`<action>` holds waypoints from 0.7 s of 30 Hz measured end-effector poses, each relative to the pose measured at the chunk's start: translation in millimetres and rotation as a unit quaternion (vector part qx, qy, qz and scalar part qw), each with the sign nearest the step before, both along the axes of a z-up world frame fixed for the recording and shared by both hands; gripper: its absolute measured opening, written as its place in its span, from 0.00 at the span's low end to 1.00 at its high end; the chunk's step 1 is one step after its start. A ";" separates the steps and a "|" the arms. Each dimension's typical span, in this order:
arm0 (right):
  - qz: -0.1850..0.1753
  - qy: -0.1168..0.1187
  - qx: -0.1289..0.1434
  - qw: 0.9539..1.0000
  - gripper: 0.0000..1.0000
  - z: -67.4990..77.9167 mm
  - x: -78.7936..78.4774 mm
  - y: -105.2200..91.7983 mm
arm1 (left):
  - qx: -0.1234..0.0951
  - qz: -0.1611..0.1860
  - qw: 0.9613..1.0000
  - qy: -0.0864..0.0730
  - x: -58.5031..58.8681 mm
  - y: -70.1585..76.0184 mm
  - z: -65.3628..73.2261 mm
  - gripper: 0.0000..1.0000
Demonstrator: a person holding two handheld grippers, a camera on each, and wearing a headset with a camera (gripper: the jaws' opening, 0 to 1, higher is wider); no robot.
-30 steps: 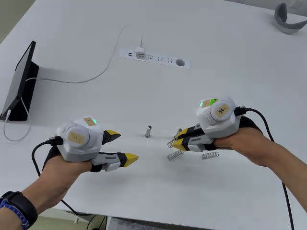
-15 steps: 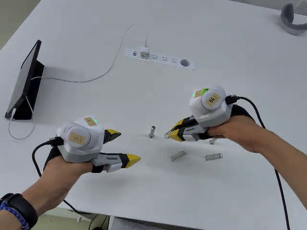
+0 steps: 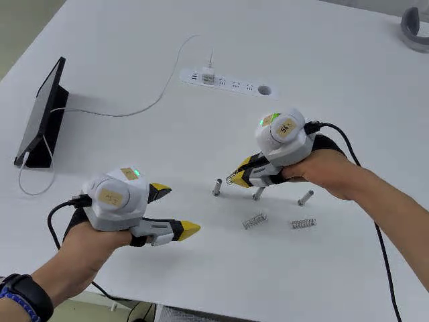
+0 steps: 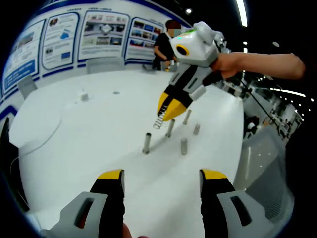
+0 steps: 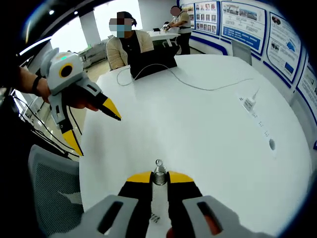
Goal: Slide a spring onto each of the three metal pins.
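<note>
Three short metal pins stand on the white table: a left pin (image 3: 217,187), a middle pin (image 3: 258,193) and a right pin (image 3: 305,197). My right gripper (image 3: 240,178) hovers just right of and above the left pin, shut on a spring (image 3: 231,178) that sticks out past its yellow tips. In the right gripper view the spring (image 5: 159,172) sits clamped in my right gripper (image 5: 158,177). Two more springs (image 3: 254,220) (image 3: 302,223) lie flat in front of the pins. My left gripper (image 3: 174,209) (image 4: 162,176) is open, holds nothing and faces the left pin (image 4: 147,143).
A white power strip (image 3: 228,82) with a plugged cable lies at the back. A dark tablet (image 3: 40,114) stands at the left edge. A grey curved object (image 3: 415,20) lies at the far right corner. People sit at another table (image 5: 129,44).
My right gripper has lifted the spring off the table and carried it left, close to the left pin. The left gripper has stayed open and in place; the head camera has shifted.
</note>
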State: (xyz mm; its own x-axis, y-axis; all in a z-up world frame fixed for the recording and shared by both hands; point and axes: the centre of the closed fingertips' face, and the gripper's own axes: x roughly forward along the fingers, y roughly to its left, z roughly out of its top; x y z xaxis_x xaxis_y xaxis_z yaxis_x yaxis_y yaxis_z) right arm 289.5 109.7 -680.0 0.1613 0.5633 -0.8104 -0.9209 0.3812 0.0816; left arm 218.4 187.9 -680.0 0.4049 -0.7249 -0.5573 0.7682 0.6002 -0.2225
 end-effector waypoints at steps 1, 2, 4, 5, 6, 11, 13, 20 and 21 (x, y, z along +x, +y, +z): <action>0.002 0.000 -0.001 1.000 0.12 -0.3 0.7 1.2 | 0.001 0.000 1.000 0.000 -0.4 0.2 -0.1 0.63; 0.004 0.000 -0.002 1.000 0.12 -0.8 1.0 2.0 | 0.001 0.001 1.000 0.001 -0.5 0.4 -0.3 0.63; 0.009 -0.001 -0.005 1.000 0.12 -1.6 1.4 3.4 | -0.001 0.002 1.000 0.003 -0.6 0.6 -0.9 0.63; 0.011 -0.001 -0.007 1.000 0.12 -2.0 1.5 3.9 | -0.001 0.002 1.000 0.004 -0.5 0.7 -1.0 0.63; 0.013 -0.001 -0.008 1.000 0.12 -2.2 1.5 4.7 | -0.001 0.002 1.000 0.004 -0.4 0.7 -1.0 0.63; 0.024 -0.001 -0.013 1.000 0.12 -5.4 0.9 8.8 | -0.003 0.004 1.000 0.004 1.4 1.3 0.3 0.63; 0.026 0.000 -0.014 1.000 0.12 -7.2 1.2 10.1 | -0.004 0.006 1.000 0.004 2.2 2.3 0.9 0.64; 0.034 0.000 -0.019 0.999 0.12 -10.4 1.6 13.9 | -0.004 0.008 1.000 0.007 0.0 5.6 1.1 0.63; 0.035 0.000 -0.021 0.999 0.12 -11.4 2.2 13.6 | -0.004 0.009 1.000 0.006 0.1 6.5 0.9 0.63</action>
State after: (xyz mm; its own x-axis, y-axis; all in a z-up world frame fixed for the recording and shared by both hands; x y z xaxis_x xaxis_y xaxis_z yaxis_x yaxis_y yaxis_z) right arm 291.7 123.2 -691.5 0.1230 0.5387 -0.8335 -0.9453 0.3193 0.0669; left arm 218.5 194.3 -679.1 0.4104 -0.7220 -0.5570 0.7547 0.6118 -0.2369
